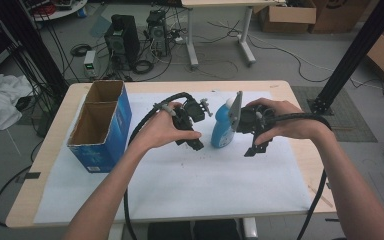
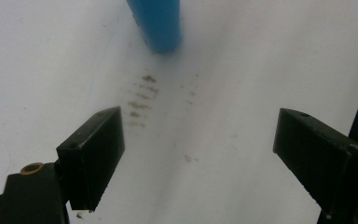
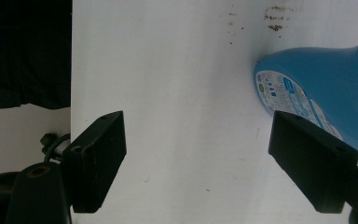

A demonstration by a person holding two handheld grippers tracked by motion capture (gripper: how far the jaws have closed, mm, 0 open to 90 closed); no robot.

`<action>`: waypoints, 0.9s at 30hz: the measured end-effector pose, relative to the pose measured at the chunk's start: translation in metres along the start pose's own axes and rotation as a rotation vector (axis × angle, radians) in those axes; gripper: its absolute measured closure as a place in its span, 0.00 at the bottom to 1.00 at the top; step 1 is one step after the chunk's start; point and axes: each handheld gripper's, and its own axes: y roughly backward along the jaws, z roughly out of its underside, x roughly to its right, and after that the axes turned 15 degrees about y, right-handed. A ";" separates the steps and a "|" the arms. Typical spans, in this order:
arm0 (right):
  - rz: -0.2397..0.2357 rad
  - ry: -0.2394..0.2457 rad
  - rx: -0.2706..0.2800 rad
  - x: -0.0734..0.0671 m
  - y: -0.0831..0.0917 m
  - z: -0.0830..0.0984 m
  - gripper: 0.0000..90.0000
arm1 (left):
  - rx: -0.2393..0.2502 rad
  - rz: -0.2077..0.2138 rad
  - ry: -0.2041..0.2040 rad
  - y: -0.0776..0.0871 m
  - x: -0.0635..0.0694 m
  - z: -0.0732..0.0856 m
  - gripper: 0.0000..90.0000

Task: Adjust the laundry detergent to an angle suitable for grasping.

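Two black two-jaw grippers flank upright blue plastic bottle point(image 1: 223, 127) with white cap, mid-table on white paper sheet point(image 1: 180, 185). Left gripper point(image 2: 198, 149) jaws spread, empty, bottle base ahead. Right gripper point(image 3: 196, 161) jaws spread, empty, bottle beside one jaw, not between. Judged step: approach before grasp. Next: centre jaws round bottle body, close. Open-topped blue cardboard box point(image 1: 102, 125) well left; near sheet free for moving.

My left gripper point(image 1: 196, 145) and right gripper point(image 1: 252, 150) are matte black, each trailing a thick black ribbed cable behind the fingers point(image 2: 93, 154). Fingers are blocky, square-ended; a brass-ringed screw hole sits just below the left one. Grey three-cornered plate point(image 1: 236, 110) tops my right gripper; forearms are sleeveless.
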 end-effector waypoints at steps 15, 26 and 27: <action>-0.009 0.007 0.001 0.001 -0.003 -0.001 0.21 | 0.094 -0.019 0.134 -0.024 0.001 -0.021 0.20; -0.020 0.004 -0.004 0.000 -0.003 0.001 0.21 | 0.201 -0.016 0.238 -0.045 0.001 -0.036 0.22; -0.021 0.004 -0.004 0.000 -0.003 0.001 0.21 | 0.214 -0.018 0.246 -0.047 0.001 -0.038 0.22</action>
